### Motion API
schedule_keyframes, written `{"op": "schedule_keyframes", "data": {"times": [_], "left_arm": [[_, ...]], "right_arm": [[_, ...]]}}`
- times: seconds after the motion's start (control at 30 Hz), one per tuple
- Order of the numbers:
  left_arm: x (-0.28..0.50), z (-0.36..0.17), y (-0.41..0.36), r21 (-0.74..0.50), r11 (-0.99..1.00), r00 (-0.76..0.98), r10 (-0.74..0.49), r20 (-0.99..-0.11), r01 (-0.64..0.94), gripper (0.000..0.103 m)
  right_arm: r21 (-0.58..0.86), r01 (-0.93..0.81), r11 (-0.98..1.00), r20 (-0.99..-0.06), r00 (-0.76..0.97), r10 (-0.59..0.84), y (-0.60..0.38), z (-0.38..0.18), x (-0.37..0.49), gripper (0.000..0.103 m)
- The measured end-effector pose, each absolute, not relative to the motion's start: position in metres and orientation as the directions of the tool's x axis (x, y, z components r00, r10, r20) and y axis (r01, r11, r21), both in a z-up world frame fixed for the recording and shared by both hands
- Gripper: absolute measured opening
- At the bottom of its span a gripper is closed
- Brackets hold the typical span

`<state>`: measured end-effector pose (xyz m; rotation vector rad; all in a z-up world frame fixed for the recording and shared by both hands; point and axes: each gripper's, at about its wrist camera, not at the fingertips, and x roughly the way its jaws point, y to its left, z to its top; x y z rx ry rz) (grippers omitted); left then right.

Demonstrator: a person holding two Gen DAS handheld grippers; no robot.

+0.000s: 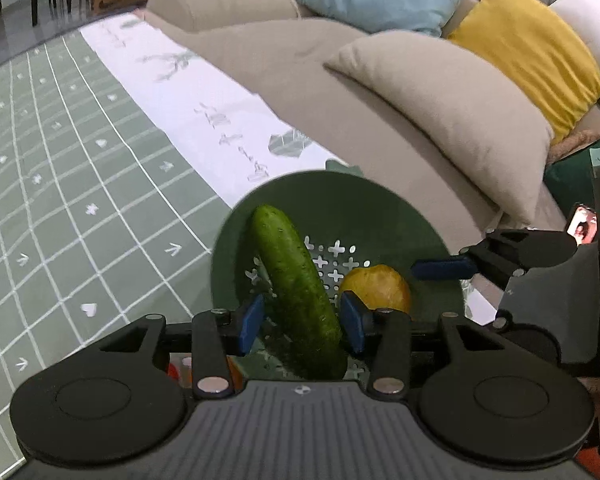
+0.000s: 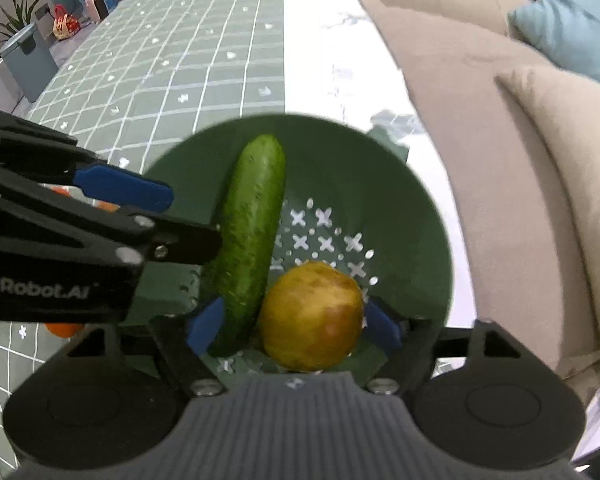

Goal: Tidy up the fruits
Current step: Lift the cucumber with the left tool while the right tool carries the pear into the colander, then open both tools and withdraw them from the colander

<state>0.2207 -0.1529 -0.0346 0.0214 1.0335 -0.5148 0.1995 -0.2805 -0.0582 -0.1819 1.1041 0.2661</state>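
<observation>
Cucumber point(image 1: 300, 292) and pear point(image 2: 310, 316) lie in green colander point(image 2: 412, 216) — left tongs point(image 1: 302, 320) loose around cucumber, right tongs point(image 2: 296, 326) wide around both, gripping nothing.

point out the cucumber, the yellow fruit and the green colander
cucumber point(image 2: 252, 236), right wrist view, middle of its body
yellow fruit point(image 2: 312, 316), right wrist view, centre of its skin
green colander point(image 1: 340, 200), left wrist view, bare far inner wall

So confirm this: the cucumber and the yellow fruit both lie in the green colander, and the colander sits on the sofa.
Wrong on one count. The colander sits on the table, near its edge beside the sofa, not on the sofa; the right wrist view shows it. The cucumber and the yellow fruit do both lie in it.
</observation>
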Motion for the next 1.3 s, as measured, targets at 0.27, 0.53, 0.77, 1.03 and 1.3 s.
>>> {"op": "schedule_keyframes", "data": {"times": [0.27, 0.53, 0.77, 1.03, 1.3], "left_arm": [[0.176, -0.003, -0.119, -0.152, 0.899, 0.527, -0.370, -0.765, 0.410, 0.053], [0.130, 0.013, -0.071, -0.111, 0.930, 0.622, -0.320, -0.715, 0.352, 0.053], [0.096, -0.003, -0.027, -0.102, 0.956, 0.645, -0.263, -0.718, 0.276, 0.053], [0.076, -0.034, 0.003, -0.136, 0.974, 0.632, -0.223, -0.742, 0.184, 0.052], [0.078, -0.050, 0.009, -0.124, 0.982, 0.626, -0.186, -0.757, 0.142, 0.051]], "right_arm": [[-0.010, -0.236, 0.972, -0.816, 0.563, 0.128, -0.264, -0.020, 0.154, 0.078], [-0.011, -0.201, 0.980, -0.709, 0.693, 0.134, -0.220, 0.003, 0.096, 0.078], [0.054, -0.187, 0.981, -0.653, 0.737, 0.176, -0.179, 0.001, 0.060, 0.078], [0.059, -0.188, 0.980, -0.686, 0.706, 0.177, -0.145, -0.032, 0.047, 0.069], [0.075, -0.198, 0.977, -0.739, 0.647, 0.188, -0.132, -0.059, 0.060, 0.056]]}}
